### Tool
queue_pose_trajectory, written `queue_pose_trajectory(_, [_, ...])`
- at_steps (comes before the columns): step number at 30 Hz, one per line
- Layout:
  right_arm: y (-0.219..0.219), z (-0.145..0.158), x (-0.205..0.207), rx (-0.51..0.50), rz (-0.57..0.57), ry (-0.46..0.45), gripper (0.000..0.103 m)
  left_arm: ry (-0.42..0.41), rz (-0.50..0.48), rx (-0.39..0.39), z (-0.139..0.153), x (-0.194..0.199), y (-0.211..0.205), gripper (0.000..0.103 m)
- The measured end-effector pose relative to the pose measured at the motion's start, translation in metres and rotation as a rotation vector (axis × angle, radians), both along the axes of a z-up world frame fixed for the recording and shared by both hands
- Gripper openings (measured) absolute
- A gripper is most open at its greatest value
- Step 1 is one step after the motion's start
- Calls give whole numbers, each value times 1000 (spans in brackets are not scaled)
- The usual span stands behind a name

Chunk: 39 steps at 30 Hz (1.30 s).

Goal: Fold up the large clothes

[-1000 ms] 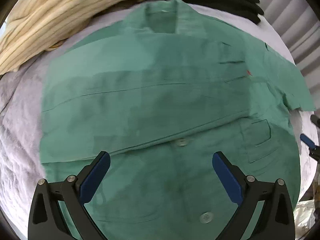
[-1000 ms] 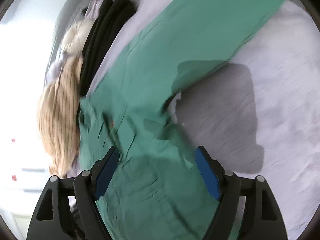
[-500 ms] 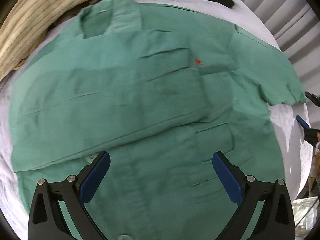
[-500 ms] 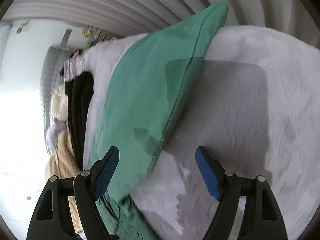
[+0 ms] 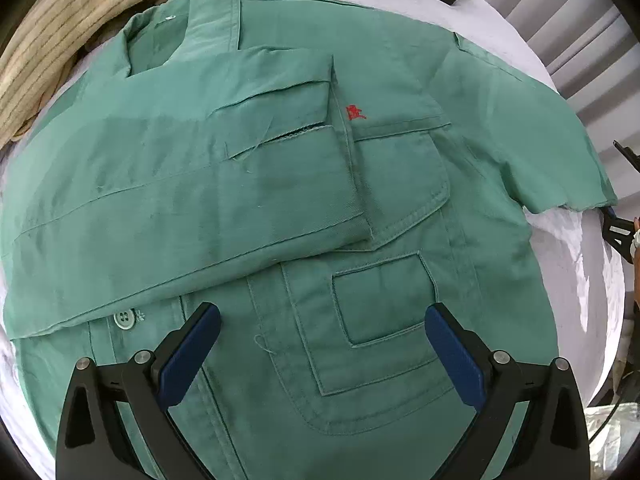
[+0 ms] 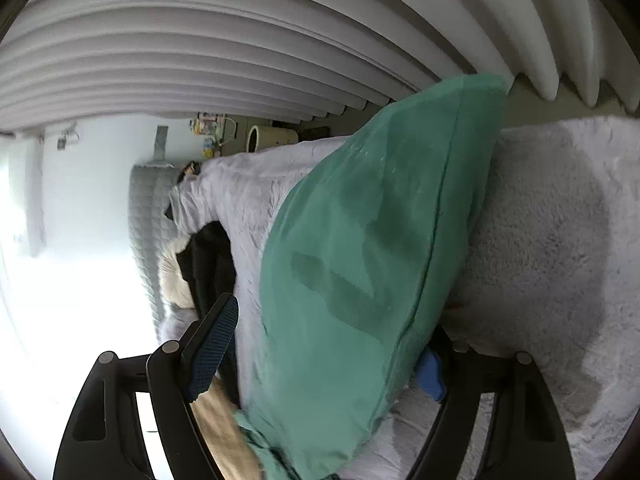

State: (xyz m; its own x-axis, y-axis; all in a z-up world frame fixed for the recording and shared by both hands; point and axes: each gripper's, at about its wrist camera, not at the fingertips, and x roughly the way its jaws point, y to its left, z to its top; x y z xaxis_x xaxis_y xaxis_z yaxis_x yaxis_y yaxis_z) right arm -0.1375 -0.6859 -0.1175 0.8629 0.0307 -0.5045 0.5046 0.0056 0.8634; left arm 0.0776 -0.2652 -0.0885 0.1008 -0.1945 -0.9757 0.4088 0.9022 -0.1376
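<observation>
Across the middle of the left wrist frame lies one green shirt [image 5: 400,208], front up, on a pale fleecy blanket [image 5: 572,248].
One sleeve is folded over its chest; two pockets, one button and a red emblem show. Left gripper [image 5: 322,354] hovers released; right gripper [image 6: 332,356] gapes around the other sleeve [image 6: 360,264], before a white ribbed wall [image 6: 240,48].

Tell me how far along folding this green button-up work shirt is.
Early. Done: one long sleeve lies folded across the green button-up work shirt on the white fleece blanket. In hand: the open right gripper straddles the other sleeve. Left: folding it in, then the body. The left gripper hovers open.
</observation>
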Motion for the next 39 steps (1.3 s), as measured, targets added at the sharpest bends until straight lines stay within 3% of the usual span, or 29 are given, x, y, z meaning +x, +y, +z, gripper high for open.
queue_pose_trajectory(2, [-3,-1,-2,23,0,-15,80,5,-5,-5,-1,-1,1,102])
queue_pose_trajectory(4, [-5,-4,-2,67,10,-14,52,10,-10,-8,-2,-1,4,102])
queue_pose_trajectory(5, [-7,-7,-3,82,11,-13,11,12,-11,-8,-2,-2,7,102])
queue_pose_trajectory(6, [-7,-9,-3,104,8,-21,4,14,-10,-8,-1,-4,14,102])
queue_pose_trajectory(10, [-3,8,3,33,42,-68,4,17,5,-13,3,-7,32,102])
queue_pose_trajectory(14, [12,45,31,-64,169,-138,4,-15,23,-20,9,-4,47,102])
queue_pose_trajectory(20, [80,117,103,-290,503,-187,4,-86,99,-48,25,10,78,102])
queue_pose_trajectory(25, [195,158,170,-492,846,-184,4,-141,198,-36,32,28,122,102])
queue_pose_trajectory(28, [284,149,202,-613,1066,-123,4,-158,267,-26,32,36,154,102])
queue_pose_trajectory(31, [349,117,219,-633,1207,-63,4,-160,331,-18,27,40,184,102])
queue_pose_trajectory(33, [381,87,227,-604,1262,-14,4,-150,375,-17,23,39,205,102])
queue_pose_trajectory(37, [406,35,239,-557,1282,167,7,-126,411,-18,12,32,234,102])
queue_pose_trajectory(39, [408,27,235,-523,1269,195,23,-122,419,-23,8,28,242,102])
